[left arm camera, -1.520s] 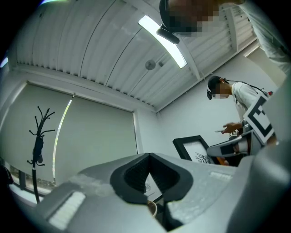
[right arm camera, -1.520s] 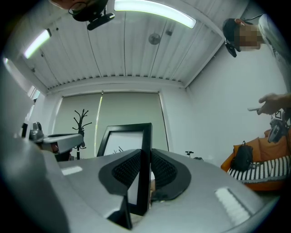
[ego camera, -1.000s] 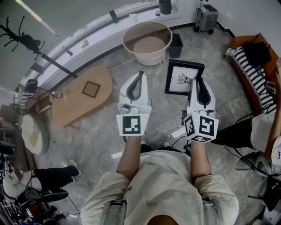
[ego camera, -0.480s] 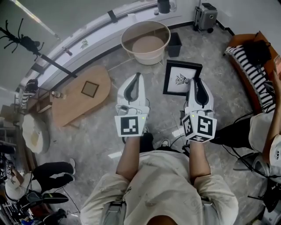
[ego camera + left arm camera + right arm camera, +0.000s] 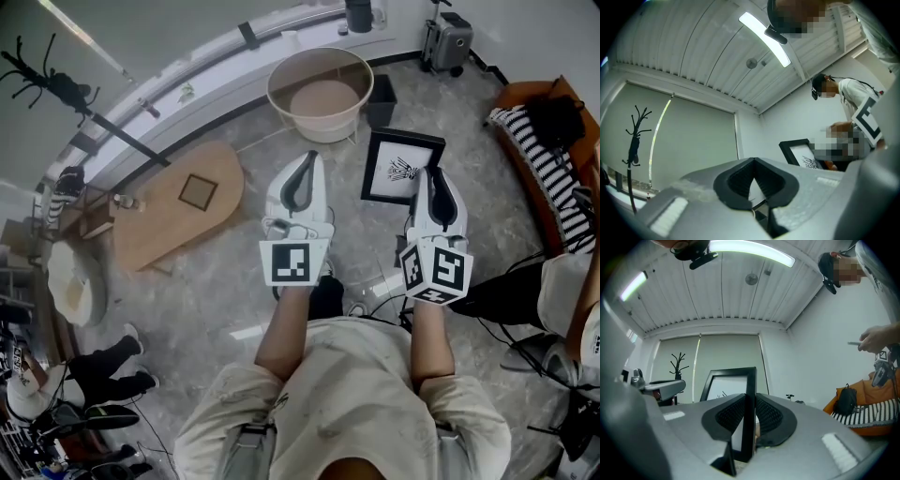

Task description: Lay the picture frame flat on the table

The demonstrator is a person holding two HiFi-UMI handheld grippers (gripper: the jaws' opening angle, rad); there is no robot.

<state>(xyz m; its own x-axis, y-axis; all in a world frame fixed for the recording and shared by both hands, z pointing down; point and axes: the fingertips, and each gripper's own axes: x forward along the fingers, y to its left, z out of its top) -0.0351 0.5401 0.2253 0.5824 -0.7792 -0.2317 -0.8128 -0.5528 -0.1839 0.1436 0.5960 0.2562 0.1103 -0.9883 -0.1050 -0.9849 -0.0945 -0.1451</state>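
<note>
The wooden table (image 5: pixel 178 202) sits at nine o'clock, well apart from the left gripper (image 5: pixel 308 156), whose jaws meet on nothing. The right gripper (image 5: pixel 433 174) stays clamped on the upright picture frame (image 5: pixel 403 169). Barely anything has shifted, so laying it flat remains ahead.

In the head view, a lower corner of the picture frame (image 5: pixel 403 169) is being covered by the right claw (image 5: pixel 433 176), its drawing is being rendered too small to identify, and the sofa (image 5: pixel 521 94) is being cropped at the right edge.
</note>
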